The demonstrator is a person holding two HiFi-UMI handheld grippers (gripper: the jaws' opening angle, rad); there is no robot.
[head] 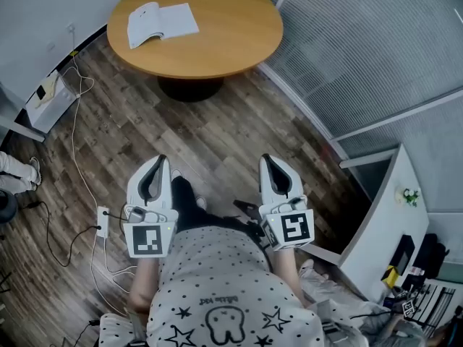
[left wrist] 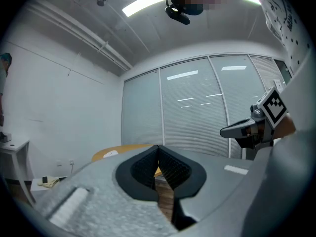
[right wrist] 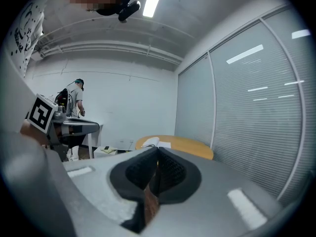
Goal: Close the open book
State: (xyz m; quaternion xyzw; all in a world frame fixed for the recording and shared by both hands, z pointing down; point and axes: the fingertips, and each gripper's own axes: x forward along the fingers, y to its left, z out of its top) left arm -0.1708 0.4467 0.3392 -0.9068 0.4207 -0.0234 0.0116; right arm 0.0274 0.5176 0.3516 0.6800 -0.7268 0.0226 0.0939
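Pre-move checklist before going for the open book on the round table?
1. Book lying open on the round table: ok.
2. Nothing lying on its pages: ok.
3. Left gripper empty, jaws together: ok.
4. Right gripper empty, jaws together: ok.
5. Grippers within reach of the book: not ok. Both are held close to the person's body, with bare floor between them and the table.
6. Socket box and its cords off the straight line to the table: ok, they lie to the left.
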